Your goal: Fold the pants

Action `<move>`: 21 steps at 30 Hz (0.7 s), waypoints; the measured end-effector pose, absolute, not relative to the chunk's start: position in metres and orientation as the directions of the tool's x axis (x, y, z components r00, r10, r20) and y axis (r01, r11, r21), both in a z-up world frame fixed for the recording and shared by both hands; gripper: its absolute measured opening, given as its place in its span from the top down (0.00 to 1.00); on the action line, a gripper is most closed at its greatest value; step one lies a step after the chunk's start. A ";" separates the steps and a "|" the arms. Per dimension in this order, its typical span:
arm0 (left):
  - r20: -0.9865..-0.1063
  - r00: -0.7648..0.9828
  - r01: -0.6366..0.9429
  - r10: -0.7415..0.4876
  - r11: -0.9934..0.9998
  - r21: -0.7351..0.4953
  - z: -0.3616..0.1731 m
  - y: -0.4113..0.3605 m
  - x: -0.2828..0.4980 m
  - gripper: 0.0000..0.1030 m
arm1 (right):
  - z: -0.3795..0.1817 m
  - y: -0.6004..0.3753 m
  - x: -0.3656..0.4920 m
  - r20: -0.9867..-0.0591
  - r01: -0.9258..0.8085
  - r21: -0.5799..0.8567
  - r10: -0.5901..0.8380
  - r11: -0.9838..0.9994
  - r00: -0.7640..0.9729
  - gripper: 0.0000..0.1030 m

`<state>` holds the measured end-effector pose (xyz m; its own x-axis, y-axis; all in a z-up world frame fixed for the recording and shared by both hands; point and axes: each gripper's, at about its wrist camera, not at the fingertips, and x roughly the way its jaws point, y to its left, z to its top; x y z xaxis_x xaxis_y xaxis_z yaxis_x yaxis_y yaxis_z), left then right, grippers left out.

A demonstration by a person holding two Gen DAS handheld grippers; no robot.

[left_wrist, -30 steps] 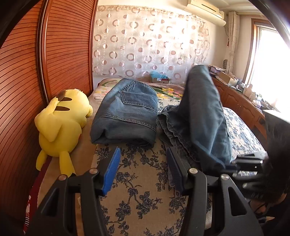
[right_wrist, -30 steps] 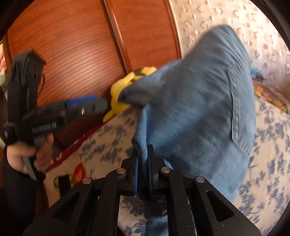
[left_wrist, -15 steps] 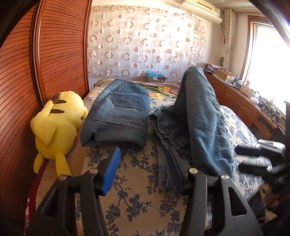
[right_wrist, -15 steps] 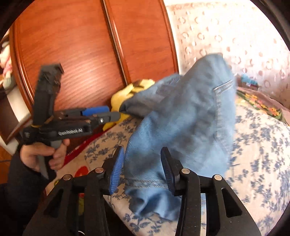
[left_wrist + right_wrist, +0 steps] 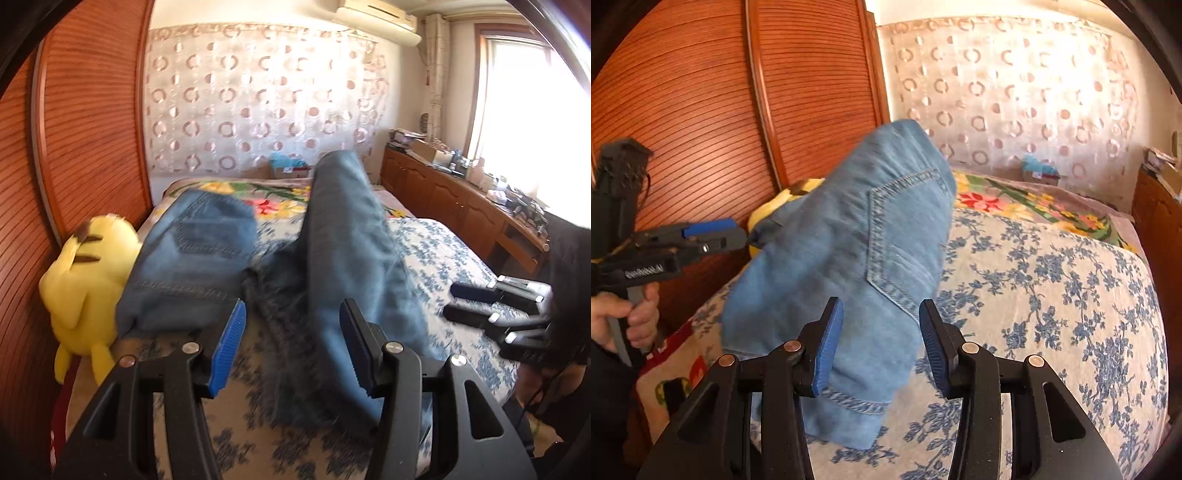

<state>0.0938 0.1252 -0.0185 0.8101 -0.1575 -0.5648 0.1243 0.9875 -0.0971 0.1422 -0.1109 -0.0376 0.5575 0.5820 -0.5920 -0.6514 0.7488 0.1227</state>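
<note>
Bed (image 5: 436, 254) w/ floral cover: folded jeans (image 5: 192, 258) by plush (image 5: 86, 284), loose jeans (image 5: 351, 258) just right. L tool (image 5: 291, 347) & R tool (image 5: 881, 345) both wide open, empty

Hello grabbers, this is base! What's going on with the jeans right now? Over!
Left hand-held gripper open, right hand-held gripper open, both empty. Jeans lying loose on bed. Folded jeans and yellow plush toy alongside.

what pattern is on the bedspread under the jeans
Blue flowers on cream, clearest in the right wrist view: bedspread, jeans.
</note>
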 end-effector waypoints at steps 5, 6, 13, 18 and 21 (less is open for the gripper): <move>-0.577 0.793 0.191 -0.196 0.979 -0.070 -0.002 0.097 0.131 0.49 | -0.049 -0.118 0.151 -0.604 -0.618 0.136 0.559 0.774 0.568 0.58; -0.576 0.793 0.200 -0.198 0.978 -0.059 0.001 0.092 0.137 0.49 | -0.051 -0.121 0.152 -0.604 -0.611 0.138 0.555 0.779 0.571 0.58; -0.583 0.799 0.203 -0.150 0.979 0.026 0.014 0.066 0.190 0.49 | -0.054 -0.136 0.159 -0.603 -0.588 0.141 0.540 0.796 0.587 0.58; -0.607 0.785 0.177 -0.127 0.984 0.023 0.008 0.072 0.210 0.52 | -0.059 -0.137 0.159 -0.605 -0.591 0.137 0.540 0.795 0.585 0.58; -0.626 0.769 0.191 -0.130 0.981 0.031 0.000 0.074 0.212 0.88 | -0.063 -0.135 0.159 -0.608 -0.591 0.149 0.545 0.793 0.578 0.58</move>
